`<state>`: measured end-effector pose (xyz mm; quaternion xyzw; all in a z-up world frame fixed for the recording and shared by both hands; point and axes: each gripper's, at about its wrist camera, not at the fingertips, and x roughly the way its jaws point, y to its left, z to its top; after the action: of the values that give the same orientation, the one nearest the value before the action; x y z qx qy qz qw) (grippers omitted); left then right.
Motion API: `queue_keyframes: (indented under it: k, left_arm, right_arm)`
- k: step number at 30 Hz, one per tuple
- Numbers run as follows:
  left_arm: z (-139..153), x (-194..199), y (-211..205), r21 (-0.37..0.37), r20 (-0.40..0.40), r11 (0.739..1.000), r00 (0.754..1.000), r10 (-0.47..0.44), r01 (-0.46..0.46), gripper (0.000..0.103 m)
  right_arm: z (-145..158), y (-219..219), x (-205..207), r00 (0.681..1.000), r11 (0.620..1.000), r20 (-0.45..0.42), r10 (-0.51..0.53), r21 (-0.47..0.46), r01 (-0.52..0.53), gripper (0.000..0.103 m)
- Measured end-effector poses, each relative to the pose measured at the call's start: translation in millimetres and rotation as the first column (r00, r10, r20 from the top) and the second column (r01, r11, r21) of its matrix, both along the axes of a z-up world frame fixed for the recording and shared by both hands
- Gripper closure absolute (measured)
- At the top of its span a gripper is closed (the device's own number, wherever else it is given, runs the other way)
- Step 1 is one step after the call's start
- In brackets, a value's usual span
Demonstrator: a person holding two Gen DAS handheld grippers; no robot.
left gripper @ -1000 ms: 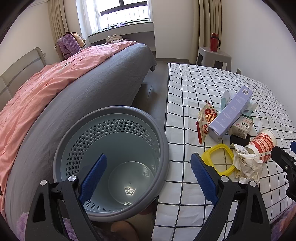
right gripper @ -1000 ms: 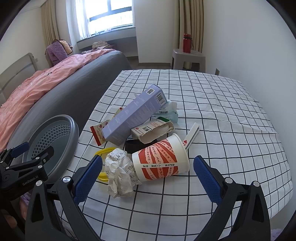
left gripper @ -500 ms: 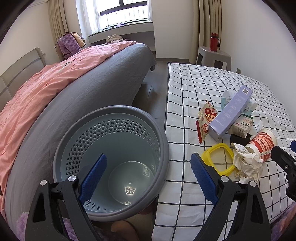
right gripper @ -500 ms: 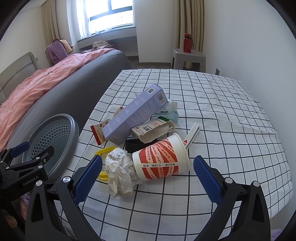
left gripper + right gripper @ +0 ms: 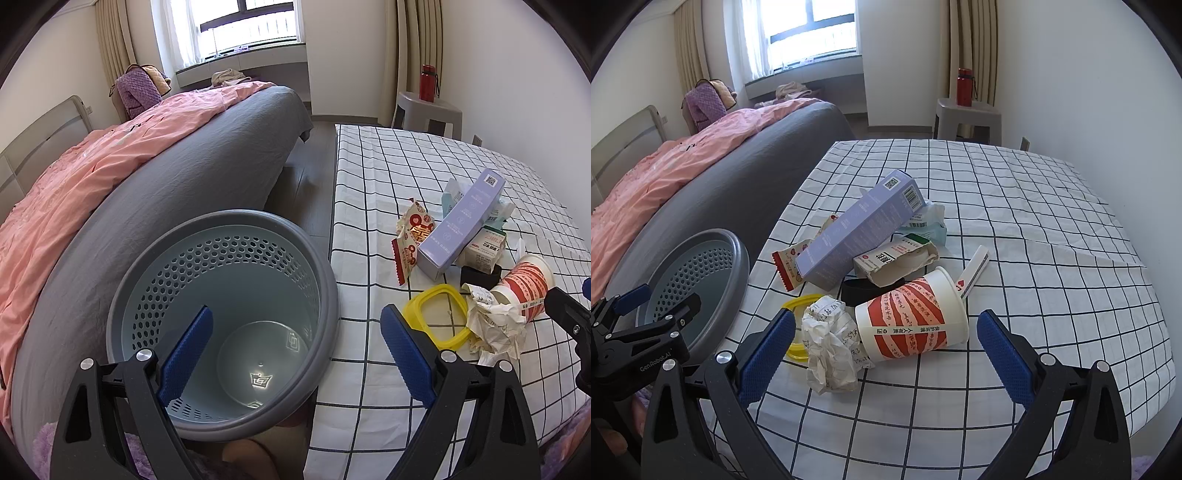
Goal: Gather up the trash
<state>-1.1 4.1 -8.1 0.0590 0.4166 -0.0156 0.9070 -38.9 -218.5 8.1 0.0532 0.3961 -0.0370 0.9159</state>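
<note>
The left gripper [image 5: 295,354] is held with its jaws spread wide and nothing between them, above the grey perforated bin [image 5: 221,314], whose inside is seen bare down to the bottom. The right gripper [image 5: 886,354] is likewise spread apart and empty, poised just short of the trash heap on the checked tabletop [image 5: 1034,229]. Nearest to it a crumpled paper ball [image 5: 831,347] is seen touching a red-and-white paper cup [image 5: 912,317] lying on its side. A yellow plastic ring [image 5: 436,317] lies beside them. Behind, a purple carton [image 5: 860,229] is propped tilted over a small milk box [image 5: 894,258], with a red snack wrapper [image 5: 788,266] at its left. Farther off, a red bottle [image 5: 964,86] is stood on a stool.
</note>
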Motion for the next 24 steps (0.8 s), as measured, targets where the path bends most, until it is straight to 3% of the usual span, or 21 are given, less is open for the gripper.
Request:
queue_keyframes:
  k: [24]
  left_arm:
    - [-12.8,-3.7,-4.4,-0.008,-0.031,1.0,0.999,-0.027,0.027,0.015]
  right_arm:
    - [-10.1,-20.6,-5.3,0.999,0.999,-0.035,-0.007,0.04,0.008,0.006]
